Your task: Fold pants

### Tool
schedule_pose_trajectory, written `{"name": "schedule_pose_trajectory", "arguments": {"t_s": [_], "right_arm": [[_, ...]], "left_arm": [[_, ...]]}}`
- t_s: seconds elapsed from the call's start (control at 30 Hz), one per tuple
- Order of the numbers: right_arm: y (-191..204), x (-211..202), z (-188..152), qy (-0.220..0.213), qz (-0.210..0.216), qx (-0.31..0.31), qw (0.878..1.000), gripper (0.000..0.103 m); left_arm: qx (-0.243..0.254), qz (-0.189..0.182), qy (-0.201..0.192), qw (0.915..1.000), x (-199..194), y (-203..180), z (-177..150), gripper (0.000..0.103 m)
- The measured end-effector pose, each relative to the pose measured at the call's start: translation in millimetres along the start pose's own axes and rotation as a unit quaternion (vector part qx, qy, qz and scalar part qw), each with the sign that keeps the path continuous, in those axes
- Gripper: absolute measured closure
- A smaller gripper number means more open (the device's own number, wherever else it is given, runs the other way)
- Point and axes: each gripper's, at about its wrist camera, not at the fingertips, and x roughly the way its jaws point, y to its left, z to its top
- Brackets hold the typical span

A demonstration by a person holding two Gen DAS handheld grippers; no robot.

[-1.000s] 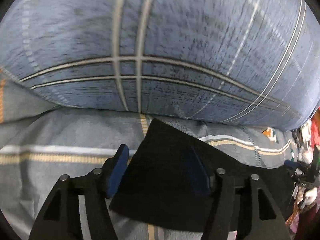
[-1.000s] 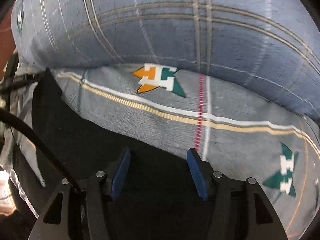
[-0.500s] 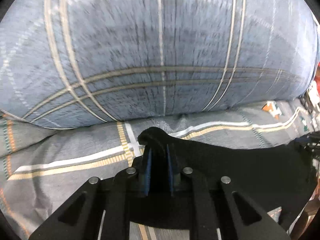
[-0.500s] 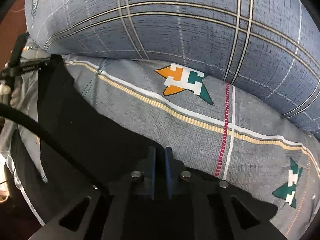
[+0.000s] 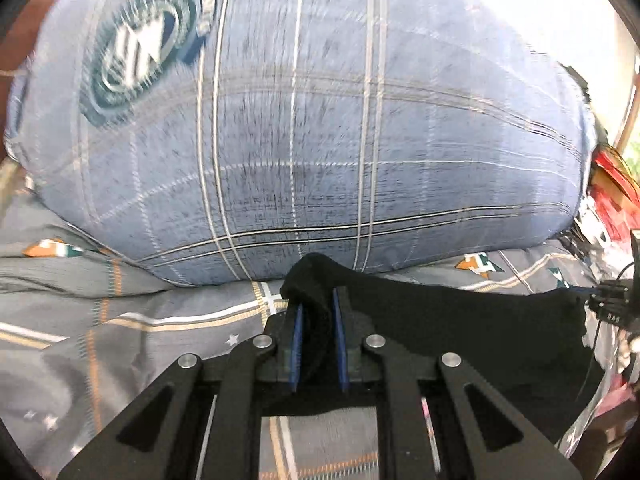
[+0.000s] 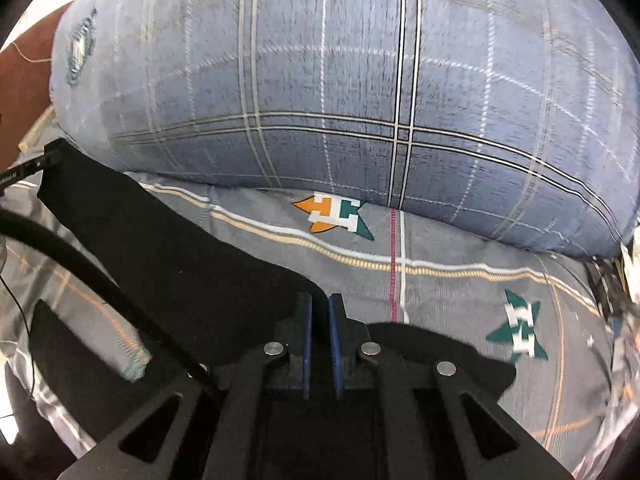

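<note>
Work surface: bed sheet (image 6: 460, 292), grey with stripes and emblems, blue plaid pillow (image 5: 320, 140) along the far edge. Black pants (image 6: 168, 264) spread on the sheet just before the pillow, one edge raised. Left gripper (image 5: 316, 320) clamped on a bunched corner of cloth. Right gripper (image 6: 320, 320) pinched on the opposite corner. Step in hand, as judged: lift for the fold. Next move: raise both corners evenly, carry toward the near edge, keep cloth taut.

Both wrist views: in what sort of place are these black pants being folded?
Most likely a bed in a bedroom: a big blue plaid pillow lies on a grey patterned bedsheet, with the black pants spread across it.
</note>
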Motion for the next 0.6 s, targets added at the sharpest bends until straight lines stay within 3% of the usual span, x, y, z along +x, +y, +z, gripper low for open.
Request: {"name": "schedule_pose_trajectory", "arguments": {"t_s": [0.2,0.37,0.6], "right_arm": [[16.3,-36.2,-48.9,-0.014,0.014,0.009,1.0,0.094],[30.3,-52.4,-101.3,-0.01,0.032,0.023,0.999,0.095],[44.2,-40.0,-168.6,0.03,0.044,0.045,0.998,0.098]], "left_arm": [[0.037,0.035,-0.027,0.9983,-51.9,-6.2,-49.4,0.09],[0.032,0.043,-0.031,0.9981,-86.9,1.4,-104.4,0.09],[0.036,0.059,-0.032,0.9971,-108.9,-3.4,-183.7,0.09]]}}
